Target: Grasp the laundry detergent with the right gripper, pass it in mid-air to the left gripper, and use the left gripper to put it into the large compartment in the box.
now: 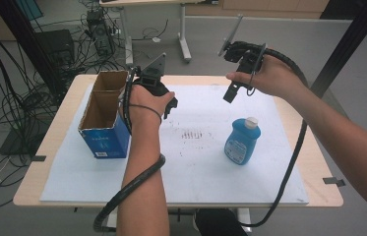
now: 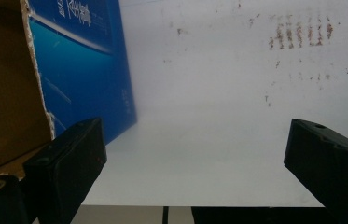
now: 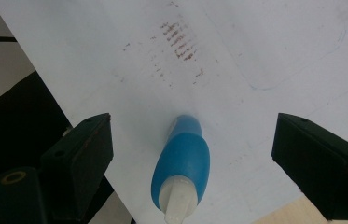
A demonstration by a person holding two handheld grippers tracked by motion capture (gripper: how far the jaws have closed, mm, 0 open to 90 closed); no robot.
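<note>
Two grippers were held above the table [image 1: 63, 189], each with its jaws spread wide and nothing between them. Furthest left stood the open blue box [image 1: 103, 129], upright on the white sheet [image 1: 191, 177], its brown interior showing no contents. The left gripper [image 1: 171, 105] hovered just beside the box's right wall; in the left gripper view the box [image 2: 87, 65] lay ahead and to the left of the left jaw, apart from it, and only bare sheet [image 2: 209, 116] lay between the jaws. Further right, the blue bottle [image 1: 242, 141] with its white cap stood upright on the sheet, well apart from the box. The right gripper [image 1: 230, 93] hung above and beyond the bottle, not touching it; in the right gripper view the bottle [image 3: 181, 165] sat centred between the two wide jaws and below them, cap nearest the camera. Judged from this layout, the work appeared to be placing the bottle into the box, and it stood at its start: alignment over the bottle was largely achieved, while descent, closure on the bottle, transfer toward the box and release all remained to be done.
</note>
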